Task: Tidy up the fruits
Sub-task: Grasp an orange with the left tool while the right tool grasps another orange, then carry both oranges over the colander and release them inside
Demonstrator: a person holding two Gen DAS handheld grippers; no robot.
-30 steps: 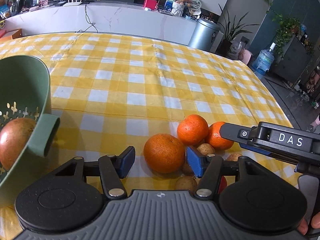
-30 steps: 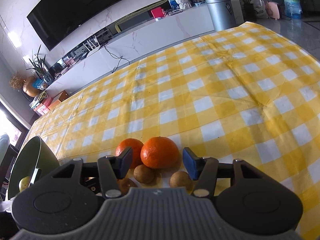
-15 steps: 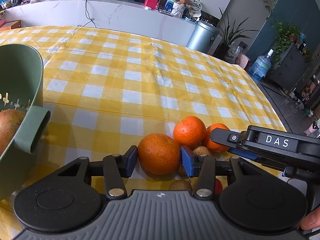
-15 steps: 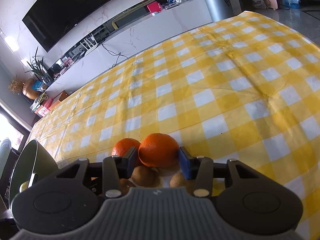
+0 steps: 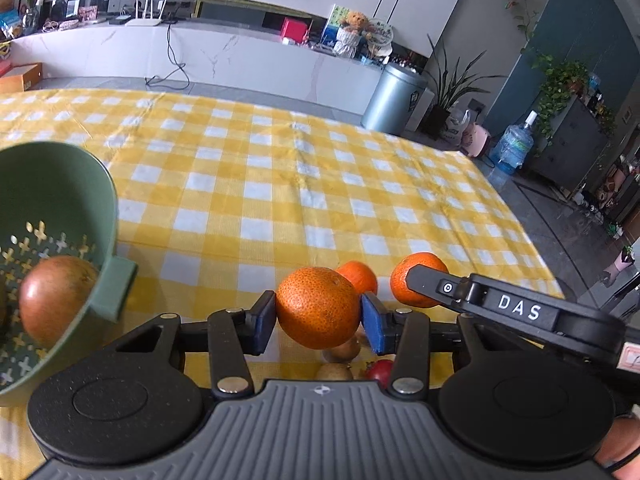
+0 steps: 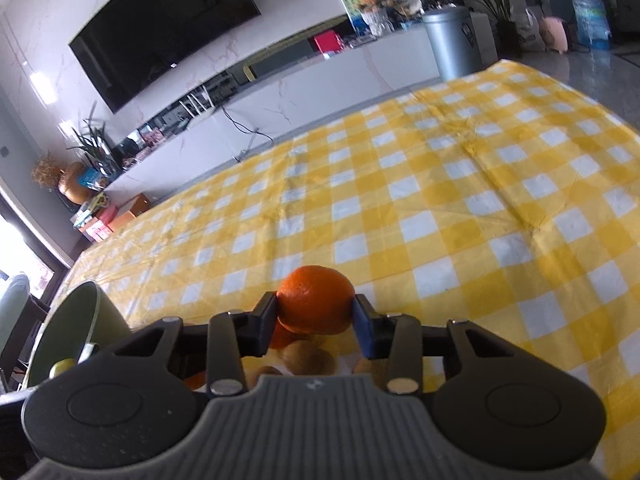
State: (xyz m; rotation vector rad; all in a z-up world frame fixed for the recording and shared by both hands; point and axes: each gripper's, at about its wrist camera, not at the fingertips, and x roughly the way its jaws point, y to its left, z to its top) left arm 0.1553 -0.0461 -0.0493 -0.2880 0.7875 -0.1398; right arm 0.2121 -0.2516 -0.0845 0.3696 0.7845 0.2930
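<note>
Visibility note: small brown fruits (image 5: 347,350) and one red fruit (image 5: 379,371) lie under the left gripper (image 5: 319,316), partly cut off by its body; kind cannot be made out. In the right wrist view the same brown fruits (image 6: 308,358) are half hidden behind the right gripper (image 6: 316,314), and motion blur softens the whole cloth.

Left gripper: blue pads (image 5: 372,322) pressed to both sides of a mandarin (image 5: 318,307), which appears raised above the yellow checked tablecloth (image 5: 280,184). Right gripper: closed on a second mandarin (image 6: 316,300), pads touching each side, fruit raised above the pile. From the left wrist view this second mandarin (image 5: 416,279) sits partly covered by a black finger (image 5: 430,286) of the right gripper (body marked DAS). A third mandarin (image 5: 358,276) rests on the cloth between the two held ones, just behind the left one.

Container: green colander (image 5: 52,248) at the left side of the table, near the front edge, holding one reddish-brown round fruit (image 5: 56,294); its rim is cut off by the frame. In the right wrist view the colander (image 6: 76,328) shows from outside, with a pale green fruit (image 6: 62,367) barely seen inside.

Surroundings: grey bin (image 5: 394,98), water bottle (image 5: 512,148) and potted plants (image 5: 560,80) beyond the far table edge; a television (image 6: 160,24) on the wall.
</note>
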